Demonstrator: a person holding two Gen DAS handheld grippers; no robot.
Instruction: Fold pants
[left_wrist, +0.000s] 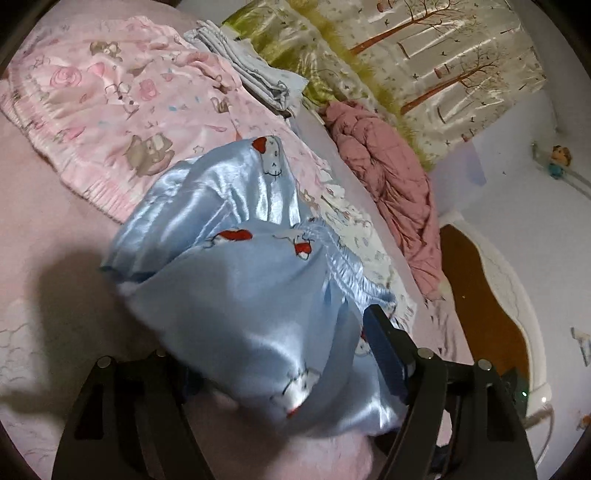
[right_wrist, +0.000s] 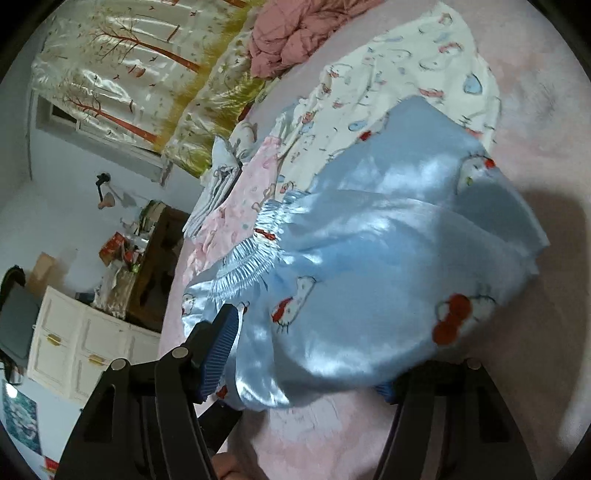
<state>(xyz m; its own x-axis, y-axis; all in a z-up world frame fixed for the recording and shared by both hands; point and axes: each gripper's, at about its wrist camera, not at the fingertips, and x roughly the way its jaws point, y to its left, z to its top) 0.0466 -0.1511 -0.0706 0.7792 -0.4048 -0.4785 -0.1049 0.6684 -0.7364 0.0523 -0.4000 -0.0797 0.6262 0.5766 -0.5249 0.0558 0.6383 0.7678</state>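
Light blue satin pants (left_wrist: 240, 266) printed with cat faces and red bows lie bunched on the pink bed sheet (left_wrist: 55, 258). Their gathered elastic waistband (right_wrist: 251, 251) faces left in the right wrist view. My left gripper (left_wrist: 280, 343) stands open around the near part of the pants; its right finger's blue pad (left_wrist: 384, 354) shows beside the cloth, and the other finger is hidden under it. My right gripper (right_wrist: 310, 350) is open too, with the pants (right_wrist: 369, 258) draped between its fingers. Its left ribbed pad (right_wrist: 221, 347) is bare; the cloth covers most of the right one.
A pink bear-print garment (left_wrist: 110, 110) and a white printed one (right_wrist: 388, 74) lie spread beyond the pants. Folded pale cloths (left_wrist: 251, 70), a rumpled dusty-pink quilt (left_wrist: 388, 173) and a shiny tree-print cover (left_wrist: 443, 55) sit further back. A white cabinet (right_wrist: 85, 339) stands off the bed's edge.
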